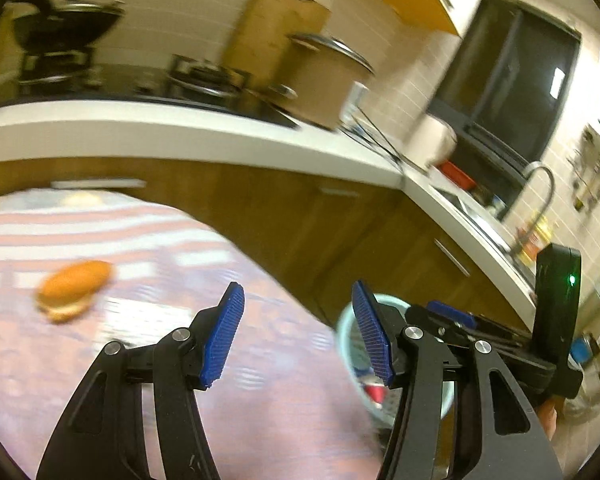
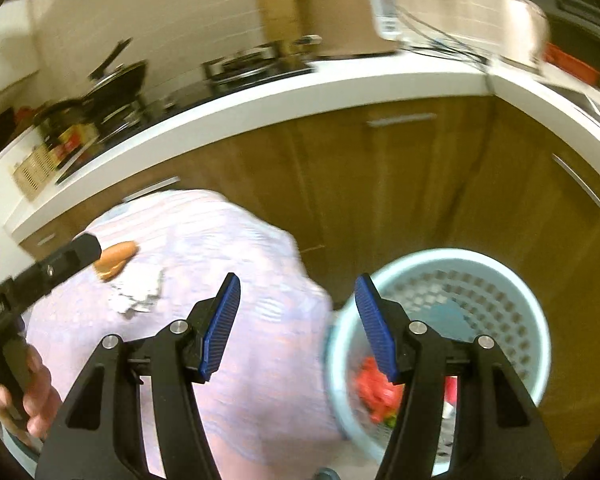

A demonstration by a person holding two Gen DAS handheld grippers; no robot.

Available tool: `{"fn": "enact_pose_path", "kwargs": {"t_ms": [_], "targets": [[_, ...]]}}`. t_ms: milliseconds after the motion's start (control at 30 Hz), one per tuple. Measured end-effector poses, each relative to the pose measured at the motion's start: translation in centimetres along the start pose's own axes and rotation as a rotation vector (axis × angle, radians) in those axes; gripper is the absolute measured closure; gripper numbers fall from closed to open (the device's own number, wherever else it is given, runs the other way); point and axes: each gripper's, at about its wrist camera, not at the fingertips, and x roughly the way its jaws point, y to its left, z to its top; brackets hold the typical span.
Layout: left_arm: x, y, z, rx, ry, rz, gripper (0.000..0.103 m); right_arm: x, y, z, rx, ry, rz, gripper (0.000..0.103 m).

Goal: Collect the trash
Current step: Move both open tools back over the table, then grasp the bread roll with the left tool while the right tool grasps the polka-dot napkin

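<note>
My left gripper (image 1: 298,336) is open over the edge of a pink striped tablecloth (image 1: 148,360), with nothing between its blue pads. A bun sandwich (image 1: 74,290) lies on the cloth to its left. My right gripper (image 2: 298,328) is also open and holds nothing. It hangs between the table and a pale blue perforated basket (image 2: 472,258) on the floor. Red wrappers (image 2: 374,390) lie inside the basket. A crumpled white paper (image 2: 136,296) sits on the cloth next to the bun sandwich (image 2: 114,260). The picture is blurred by motion.
A white counter (image 2: 300,88) over brown cabinets (image 2: 380,184) curves behind the table. It carries a stove with pans (image 2: 116,80) and a large pot (image 2: 340,12). A sink faucet (image 1: 540,184) is at the far right. A hand (image 2: 32,384) holds the left tool's black frame (image 2: 48,272).
</note>
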Motion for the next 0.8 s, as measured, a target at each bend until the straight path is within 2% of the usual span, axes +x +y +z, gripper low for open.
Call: {"fn": "enact_pose_path", "kwargs": {"t_ms": [233, 333, 567, 800], "targets": [[-3.8, 7.0, 1.6, -0.073, -0.060, 0.123, 0.046, 3.3, 8.6, 0.6, -0.117, 0.021, 0.081, 0.047], [-4.3, 10.0, 2.3, -0.094, -0.045, 0.157, 0.043, 4.8, 11.3, 0.5, -0.145, 0.031, 0.091, 0.047], [-1.5, 15.2, 2.2, -0.101, 0.044, 0.223, 0.041, 8.6, 15.6, -0.1, -0.177, 0.060, 0.139, 0.047], [1.9, 18.0, 1.2, -0.141, 0.113, 0.181, 0.041, 12.4, 15.8, -1.4, -0.190, 0.113, 0.114, 0.047]]}}
